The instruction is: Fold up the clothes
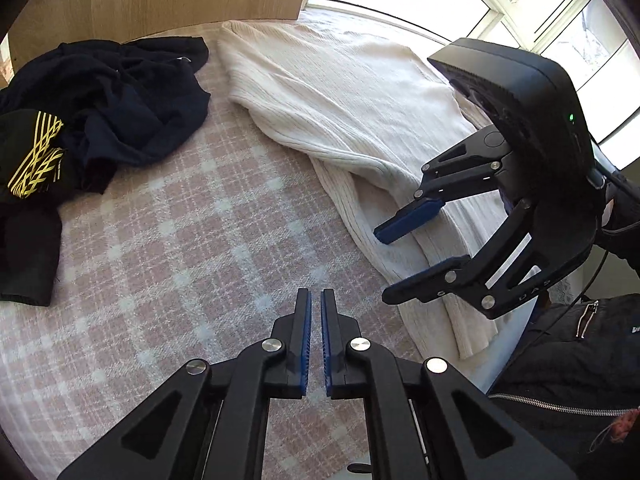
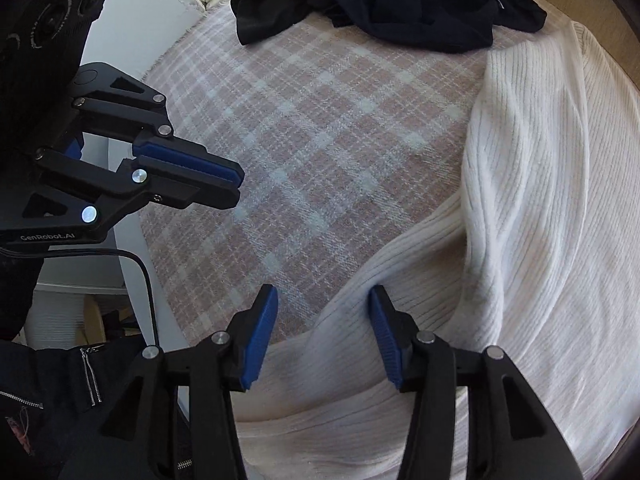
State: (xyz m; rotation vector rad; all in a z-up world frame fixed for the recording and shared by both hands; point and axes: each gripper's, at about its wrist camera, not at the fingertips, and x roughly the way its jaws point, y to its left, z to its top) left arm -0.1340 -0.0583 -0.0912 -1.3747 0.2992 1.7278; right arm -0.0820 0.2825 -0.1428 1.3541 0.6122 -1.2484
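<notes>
1. Two garments show in the left wrist view: a white ribbed sweater [image 1: 352, 120] spread flat on the checked blanket [image 1: 180, 220], and a crumpled dark clothes pile [image 1: 92, 112] well apart from the sweater, on its far side from the window [image 1: 500, 8]. The left gripper [image 1: 316, 312] hangs over bare blanket beside the sweater's near edge, fingers pressed almost together with only a thin slit between them and nothing in it. My reading is that it waits clear of the cloth until a corner needs holding. The right gripper [image 1: 386, 264] is spread wide, one blue pad [image 1: 408, 220] over the sweater's sleeve fold, apparently lined up to take that edge.

2. From the right wrist view, the right gripper [image 2: 322, 316] straddles a raised ridge of the sweater [image 2: 540, 200], both blue pads [image 2: 260, 336] apart and not yet closed on it; whether they touch the knit I cannot tell. The left gripper [image 2: 236, 184] sits beside the sweater over the blanket [image 2: 320, 140], fingers together and empty. The dark pile [image 2: 400, 4] lies beyond the sweater's far end, probably next in line for folding.
</notes>
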